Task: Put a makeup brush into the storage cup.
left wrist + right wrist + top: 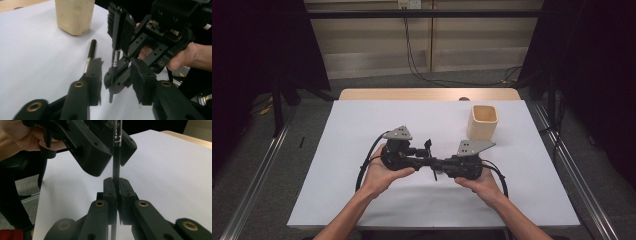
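The work in hand looks like a handover of a slim black brush with a silver ferrule and dark bristle head from one claw to the other, above the middle of the white-covered surface. The right claw is pressed together on the lower part of the brush's handle, holding it upright, as the right gripper view shows plainly. The left claw stands spread on either side of the same brush, its pads clear of the handle (the brush sits between them but is not pinched). A second thin black stick with a metal band lies flat on the surface near the left claw, and a pale wooden square cup stands upright farther back on the right, well apart from both hands. The brush probably belongs in that cup; if so, the next move calls for the left claw to draw clear, and for the right to carry the brush over the cup's open mouth and lower it in without tipping the cup.
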`<action>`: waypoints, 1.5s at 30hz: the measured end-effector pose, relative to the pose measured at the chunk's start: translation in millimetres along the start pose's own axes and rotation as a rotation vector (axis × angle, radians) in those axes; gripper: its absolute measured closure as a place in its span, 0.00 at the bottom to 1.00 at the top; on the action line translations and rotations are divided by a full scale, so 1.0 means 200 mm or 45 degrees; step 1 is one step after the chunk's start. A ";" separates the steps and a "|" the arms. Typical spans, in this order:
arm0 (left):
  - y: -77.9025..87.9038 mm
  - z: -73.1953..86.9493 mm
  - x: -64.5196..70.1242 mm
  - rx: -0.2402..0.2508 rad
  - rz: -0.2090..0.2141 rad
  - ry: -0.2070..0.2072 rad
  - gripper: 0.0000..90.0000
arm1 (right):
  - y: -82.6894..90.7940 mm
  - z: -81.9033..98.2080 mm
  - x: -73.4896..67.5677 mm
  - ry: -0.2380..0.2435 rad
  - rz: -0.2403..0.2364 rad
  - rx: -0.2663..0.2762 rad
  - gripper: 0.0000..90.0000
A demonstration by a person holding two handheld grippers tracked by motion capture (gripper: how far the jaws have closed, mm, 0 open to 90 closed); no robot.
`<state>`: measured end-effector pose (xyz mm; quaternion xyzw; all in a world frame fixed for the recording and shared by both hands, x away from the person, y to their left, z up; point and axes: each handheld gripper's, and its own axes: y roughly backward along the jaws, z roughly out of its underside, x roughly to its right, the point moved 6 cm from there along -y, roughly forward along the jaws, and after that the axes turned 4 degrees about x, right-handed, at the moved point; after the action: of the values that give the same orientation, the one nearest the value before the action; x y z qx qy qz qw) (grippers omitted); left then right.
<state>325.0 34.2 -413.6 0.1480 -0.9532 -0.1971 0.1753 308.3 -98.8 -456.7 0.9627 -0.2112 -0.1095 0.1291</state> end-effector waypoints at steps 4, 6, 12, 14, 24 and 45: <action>0.02 0.00 -0.01 0.031 -0.025 0.011 0.58 | 0.01 0.00 0.01 -0.002 0.011 -0.003 0.96; 0.03 -0.01 -0.02 0.045 -0.049 0.017 0.51 | 0.01 0.00 0.02 -0.004 0.019 -0.003 0.96; 0.06 -0.02 -0.06 0.094 -0.132 0.043 0.30 | 0.03 -0.01 0.03 -0.008 0.039 0.008 0.96; 0.08 -0.02 -0.07 0.108 -0.163 0.039 0.24 | 0.04 -0.01 0.04 -0.009 0.046 0.008 0.96; 0.15 0.02 -0.10 0.238 -0.266 0.002 0.08 | 0.08 -0.02 0.06 -0.011 0.079 0.022 0.96; 0.40 0.14 -0.14 0.296 -0.361 -0.039 0.03 | 0.15 -0.05 0.10 -0.021 0.167 0.047 0.96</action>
<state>323.0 123.7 -410.9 0.2971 -0.9417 -0.1105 0.1128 316.9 -131.4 -441.6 0.9480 -0.2769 -0.1049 0.1165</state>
